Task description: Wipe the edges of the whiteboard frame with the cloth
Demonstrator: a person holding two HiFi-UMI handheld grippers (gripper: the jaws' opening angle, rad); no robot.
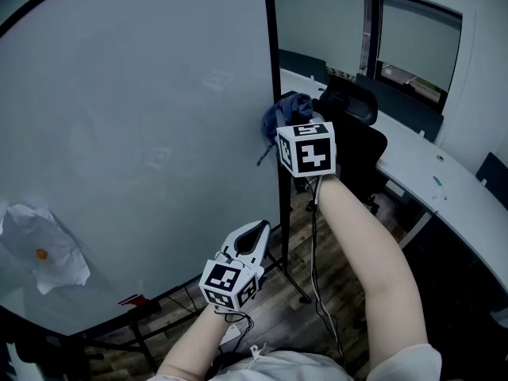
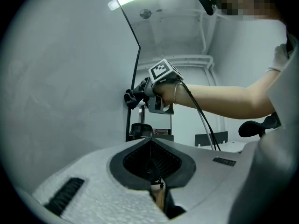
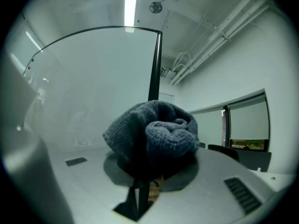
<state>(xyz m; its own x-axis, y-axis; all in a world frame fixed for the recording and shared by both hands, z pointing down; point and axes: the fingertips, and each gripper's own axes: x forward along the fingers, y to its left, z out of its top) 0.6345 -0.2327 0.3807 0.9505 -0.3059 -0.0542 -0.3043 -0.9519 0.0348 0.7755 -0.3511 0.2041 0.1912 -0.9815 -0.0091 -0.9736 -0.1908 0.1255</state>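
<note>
Cloth (image 1: 284,109), a bunched grey-blue knit, is pinched in the right gripper (image 1: 290,130) and held right at the black side edge of the whiteboard frame (image 1: 272,54), probably so it can rub along it. The left gripper (image 1: 255,233) hangs lower, its jaws pressed together on nothing.

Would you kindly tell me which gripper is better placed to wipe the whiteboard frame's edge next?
Right. The right gripper is shut on the cloth, right at the black vertical frame edge of the whiteboard. The left gripper hangs lower with jaws together and holds no cloth.
</note>
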